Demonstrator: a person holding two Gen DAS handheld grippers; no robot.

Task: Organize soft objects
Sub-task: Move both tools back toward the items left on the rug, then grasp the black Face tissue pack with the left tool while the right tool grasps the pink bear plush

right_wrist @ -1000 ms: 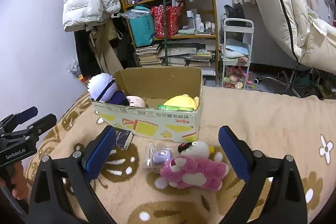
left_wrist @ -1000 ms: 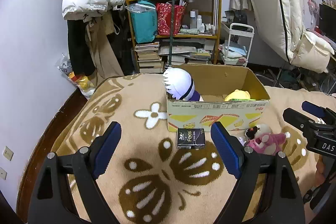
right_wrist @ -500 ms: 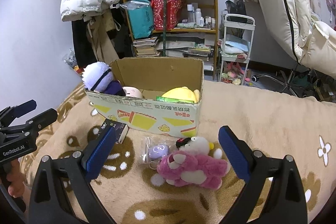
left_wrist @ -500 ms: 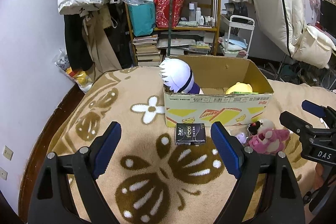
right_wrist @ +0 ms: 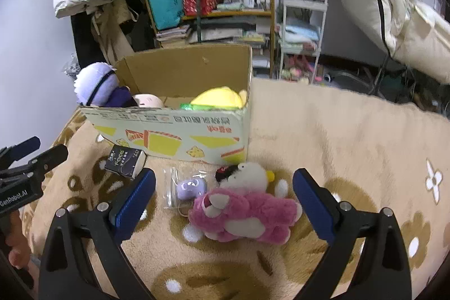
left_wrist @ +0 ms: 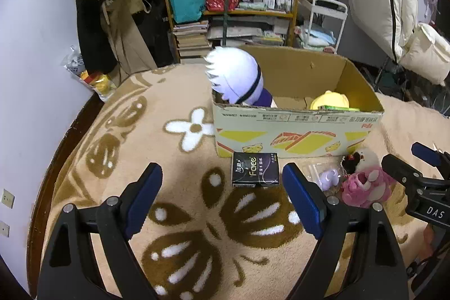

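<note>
Both grippers have closed in: right gripper (right_wrist: 224,193) spread wide over pink bear (right_wrist: 244,215), left gripper (left_wrist: 222,194) likewise spread, tissue pack (left_wrist: 255,169) at twelve o'clock; I risk snagging the bagged charm (right_wrist: 190,187) at ten o'clock.

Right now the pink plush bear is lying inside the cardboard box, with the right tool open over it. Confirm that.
Not quite. The pink plush bear is not inside the cardboard box; it lies on the blanket in front of it, as the right wrist view shows. The rest holds: the right tool is open over it.
</note>
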